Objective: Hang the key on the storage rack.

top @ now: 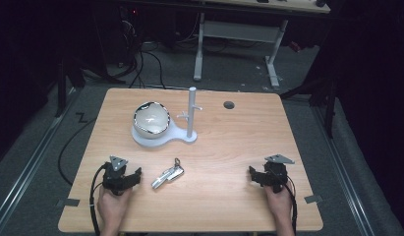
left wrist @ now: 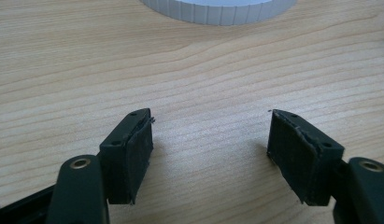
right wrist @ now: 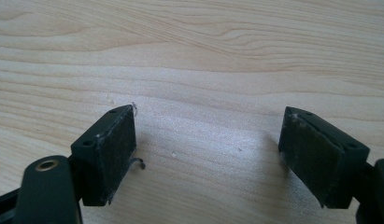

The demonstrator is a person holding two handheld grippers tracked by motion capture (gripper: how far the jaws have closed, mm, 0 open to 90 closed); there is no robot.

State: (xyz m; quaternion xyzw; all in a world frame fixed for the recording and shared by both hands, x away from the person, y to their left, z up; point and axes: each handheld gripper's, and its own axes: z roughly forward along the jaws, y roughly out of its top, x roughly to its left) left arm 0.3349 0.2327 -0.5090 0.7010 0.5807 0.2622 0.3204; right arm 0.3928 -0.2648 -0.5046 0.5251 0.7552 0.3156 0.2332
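1. High view: my left hand (top: 112, 204) rests at the near left of the tabletop (top: 229, 147), holding the left tool (top: 133, 176) level and pointing toward the right.
2. My right hand (top: 280, 206) sits at the near right, its right tool (top: 252, 174) level and aimed left.
3. Left gripper view: my jaws stand wide apart over bare wood, nothing between them.
4. Right gripper view: these jaws gape too, empty.
5. A silver key fob (top: 168, 175) lies just right of my left tool, well apart from the right one.
6. Beyond it stands a white stand (top: 186, 133) bearing a bowl (top: 151, 119).
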